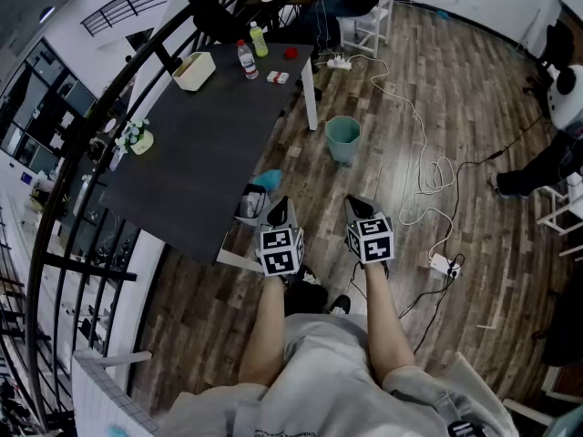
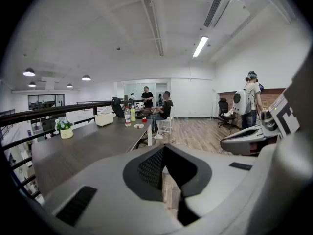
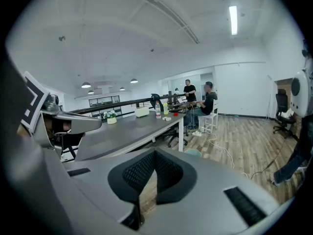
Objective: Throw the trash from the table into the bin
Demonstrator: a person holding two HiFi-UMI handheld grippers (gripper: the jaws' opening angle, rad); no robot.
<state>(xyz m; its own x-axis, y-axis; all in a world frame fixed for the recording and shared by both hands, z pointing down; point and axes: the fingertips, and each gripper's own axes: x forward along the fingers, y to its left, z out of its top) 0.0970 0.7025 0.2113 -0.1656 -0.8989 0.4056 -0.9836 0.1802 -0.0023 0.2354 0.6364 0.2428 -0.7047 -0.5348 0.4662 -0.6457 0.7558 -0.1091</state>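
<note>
Wood-plank floor (image 1: 455,89) runs alongside a long dark table (image 1: 200,162), with a white cable (image 1: 421,144) snaking over the boards. At the table's far end stand a clear bottle (image 1: 246,60) and a yellow-green bottle (image 1: 259,40). A small red object (image 1: 291,53) and white packets (image 1: 278,77) lie near them, and a white box (image 1: 193,71) sits to their left. A potted plant (image 1: 137,137) sits at the table's left edge. The teal bin (image 1: 342,139) stands on the floor just off the table's right side, near its leg. The person holds both grippers low, by the table's near end. The left gripper (image 1: 276,209) has its jaws a narrow slit apart, with only floor showing between them. The right gripper (image 1: 358,208) has its jaws closed on nothing.
</note>
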